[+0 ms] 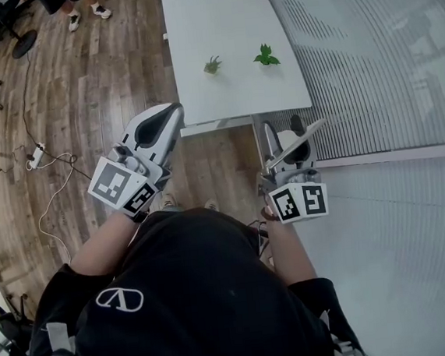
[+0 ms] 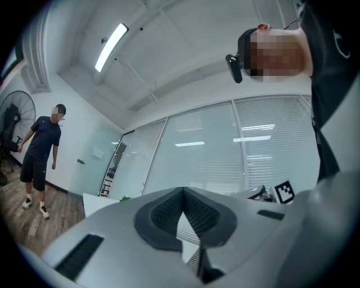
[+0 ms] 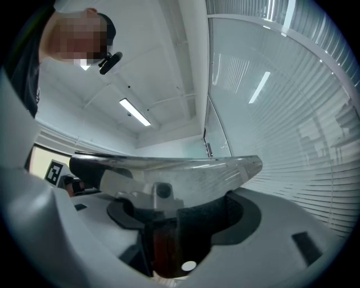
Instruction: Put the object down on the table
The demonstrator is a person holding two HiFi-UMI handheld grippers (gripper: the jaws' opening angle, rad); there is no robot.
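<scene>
Black shirt (image 1: 195, 301) up front, both grippers short of the white table (image 1: 216, 25). Metal-bladed tool (image 3: 191, 174) sits clamped in the right gripper (image 3: 181, 220). Jaws of the left gripper (image 2: 184, 194) are pressed together, empty.

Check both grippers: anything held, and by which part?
Right gripper holds a flat-bladed tool by its dark handle, clamped between the jaws. Left gripper is shut, with nothing in it.
</scene>
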